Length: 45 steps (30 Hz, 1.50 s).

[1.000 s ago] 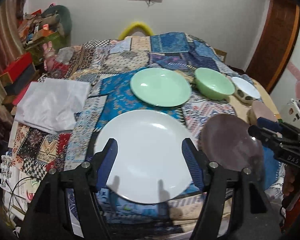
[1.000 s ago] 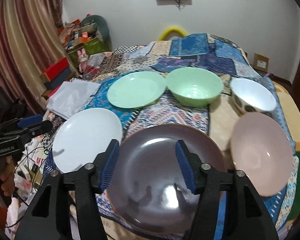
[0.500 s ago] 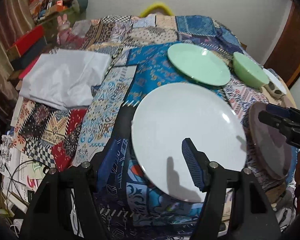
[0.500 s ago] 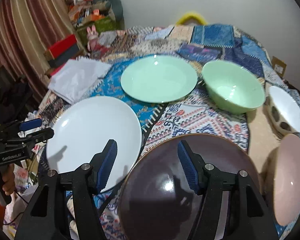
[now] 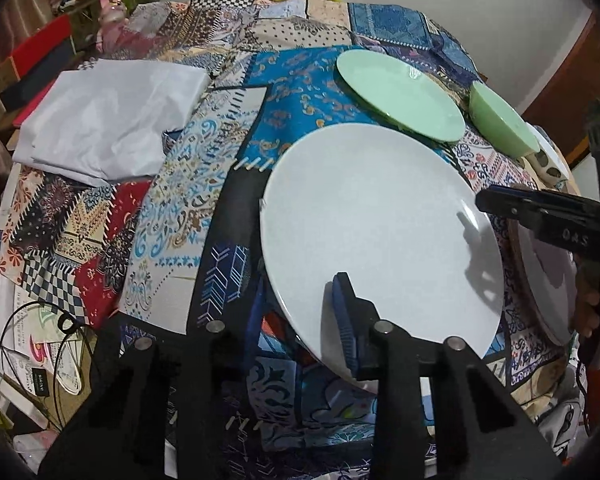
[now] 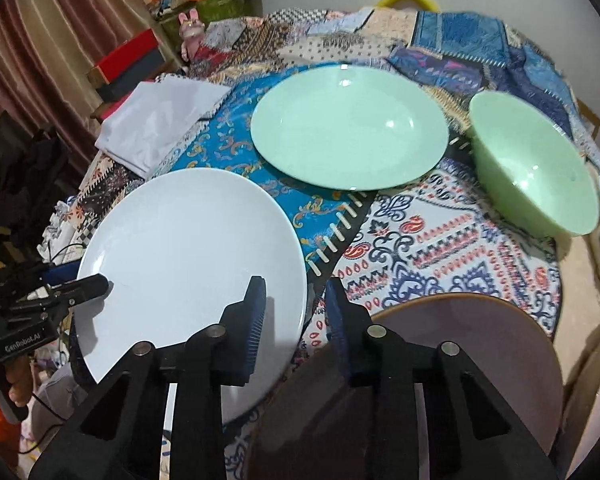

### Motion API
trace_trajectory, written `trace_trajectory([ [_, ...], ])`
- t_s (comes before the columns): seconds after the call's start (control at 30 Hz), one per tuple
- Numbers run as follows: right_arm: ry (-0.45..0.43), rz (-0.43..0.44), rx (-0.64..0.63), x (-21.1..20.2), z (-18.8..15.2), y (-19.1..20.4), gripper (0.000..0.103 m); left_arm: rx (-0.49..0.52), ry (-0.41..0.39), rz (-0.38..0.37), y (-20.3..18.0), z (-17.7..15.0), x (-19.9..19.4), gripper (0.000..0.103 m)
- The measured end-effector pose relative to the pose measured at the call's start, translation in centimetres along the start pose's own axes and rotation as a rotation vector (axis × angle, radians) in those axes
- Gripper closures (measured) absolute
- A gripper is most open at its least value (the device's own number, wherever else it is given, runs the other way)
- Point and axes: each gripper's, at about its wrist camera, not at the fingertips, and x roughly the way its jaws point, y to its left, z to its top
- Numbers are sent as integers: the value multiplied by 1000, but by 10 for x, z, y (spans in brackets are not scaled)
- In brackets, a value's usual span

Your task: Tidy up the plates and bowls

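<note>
Progress: we judged the sorting barely begun, since every dish we saw lay on its own and nothing was stacked.
White plate: we found the white plate (image 5: 380,236) flat on the patchwork cloth (image 5: 188,200) at the near edge, just beside the brown plate (image 6: 460,364).
Left gripper: our left gripper (image 5: 300,320) was closing on the white plate's near rim, one blue pad over the rim and the other below it; we could not tell whether the pads pressed yet.
Right gripper: our right gripper (image 6: 296,320) was closing at the brown plate's left rim, its right pad over the rim; the left pad stood over the white plate's edge, and a firm clamp did not show.
Green plate: we saw the green plate (image 6: 348,128) farther back, untouched, with the green bowl (image 6: 536,168) just to its right.
Other bowl: we made out a white patterned bowl (image 5: 548,162) at the far right, mostly cut off.
Left to do: we reckoned all the gathering remained, plates onto plates and bowls into bowls.
Clutter: we noted a folded white sheet (image 5: 108,120) on the cloth, well apart from the dishes.
</note>
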Motion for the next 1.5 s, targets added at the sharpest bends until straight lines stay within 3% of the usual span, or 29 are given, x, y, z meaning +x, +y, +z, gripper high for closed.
trace_trajectory([
  [0.23,58,-4,-35,14,3,2,84,-3,8,-33,-1,-1,2,72],
  [0.57,66,-7,-35,16,2,5,82,-22,39,-59,0,0,4,71],
  [1.17,-1,72,39,-2,-9,6,83,-81,17,-29,6,1,-8,71],
  [1.5,-77,80,74,-31,-15,-2,83,-62,-50,-40,-16,12,-34,71],
])
